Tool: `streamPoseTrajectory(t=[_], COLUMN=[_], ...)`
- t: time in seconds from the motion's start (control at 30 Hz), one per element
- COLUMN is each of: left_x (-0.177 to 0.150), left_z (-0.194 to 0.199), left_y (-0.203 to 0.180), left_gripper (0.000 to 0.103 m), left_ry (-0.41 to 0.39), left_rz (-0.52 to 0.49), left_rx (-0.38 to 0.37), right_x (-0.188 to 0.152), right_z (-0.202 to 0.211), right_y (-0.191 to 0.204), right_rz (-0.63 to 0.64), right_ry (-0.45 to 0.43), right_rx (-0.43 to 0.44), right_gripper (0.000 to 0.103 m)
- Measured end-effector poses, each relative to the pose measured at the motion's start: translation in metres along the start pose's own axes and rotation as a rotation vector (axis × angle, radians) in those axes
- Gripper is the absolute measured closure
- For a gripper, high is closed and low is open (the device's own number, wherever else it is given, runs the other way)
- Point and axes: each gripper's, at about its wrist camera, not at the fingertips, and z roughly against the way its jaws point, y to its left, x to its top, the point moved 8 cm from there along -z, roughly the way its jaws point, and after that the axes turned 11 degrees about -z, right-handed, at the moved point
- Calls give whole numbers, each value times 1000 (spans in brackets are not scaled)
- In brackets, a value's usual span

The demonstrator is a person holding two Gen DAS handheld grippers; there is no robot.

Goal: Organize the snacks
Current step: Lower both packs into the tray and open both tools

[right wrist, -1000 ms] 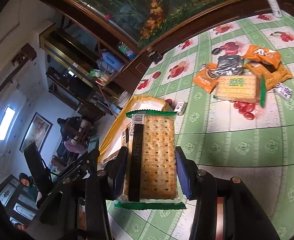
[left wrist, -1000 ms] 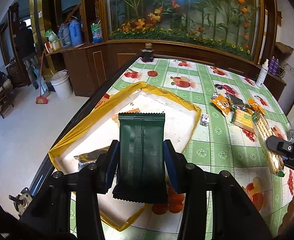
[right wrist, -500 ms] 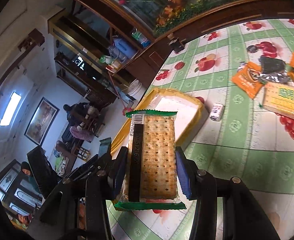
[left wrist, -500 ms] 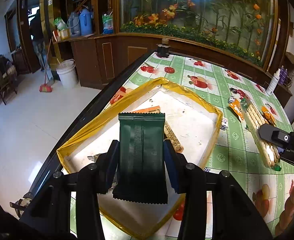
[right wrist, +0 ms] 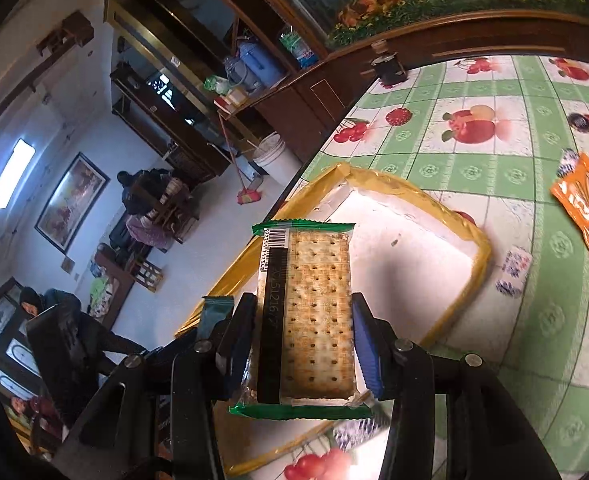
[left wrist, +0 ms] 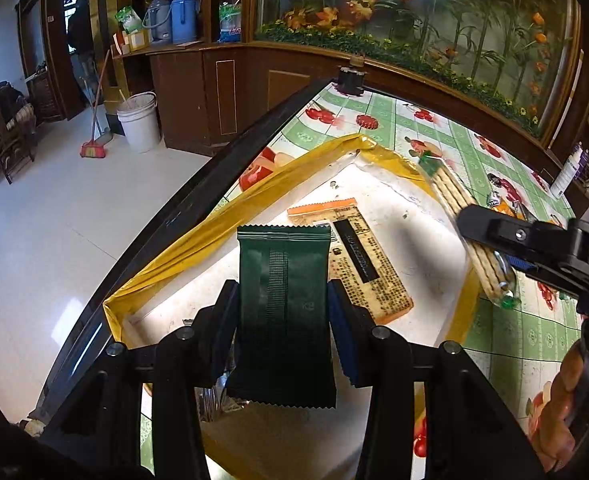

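My left gripper is shut on a dark green snack packet and holds it over the near end of a white tray with a yellow rim. An orange-topped cracker pack lies flat in the tray. My right gripper is shut on a clear cracker pack with green ends, held over the tray. That cracker pack also shows edge-on in the left wrist view above the tray's right rim.
An orange snack bag and a small blue-and-white candy lie on the green fruit-print tablecloth right of the tray. The table's dark left edge drops to the floor. A white bottle stands at the far right.
Both grippers have moved left over the tray with their packs still held. The right gripper's cracker pack now hangs above the tray's right rim, and the loose snack pile has slid out to the right.
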Motion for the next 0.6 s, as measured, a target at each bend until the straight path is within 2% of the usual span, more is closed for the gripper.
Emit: streamPoseTrajectory(t=[0.37, 0.43, 0.47, 0.5, 0.53, 0.57, 0.6], left_x=[-4, -5, -5, -5, -5, -5, -4], left_z=[-18, -20, -20, -19, -17, -15, -13], left_y=[9, 10, 11, 12, 14, 15, 16], left_gripper=[60, 56, 49, 42, 39, 34, 34], left_ry=[33, 45, 49, 46, 42, 37, 30], left_rz=[0, -1, 3, 7, 14, 22, 25], left_rx=[13, 34, 46, 47, 48, 52, 52], right_x=[1, 0, -1, -2, -2, 0, 1], right_z=[-46, -48, -47, -46, -43, -40, -36], right_y=[-2, -2, -2, -2, -2, -2, -1], right_rz=[98, 90, 89, 84, 78, 76, 73], right_ry=[26, 34, 36, 36, 32, 22, 12], right_rx=[-108, -107, -109, -109, -108, -106, -101], right_gripper=[56, 53, 50, 40, 35, 32, 32])
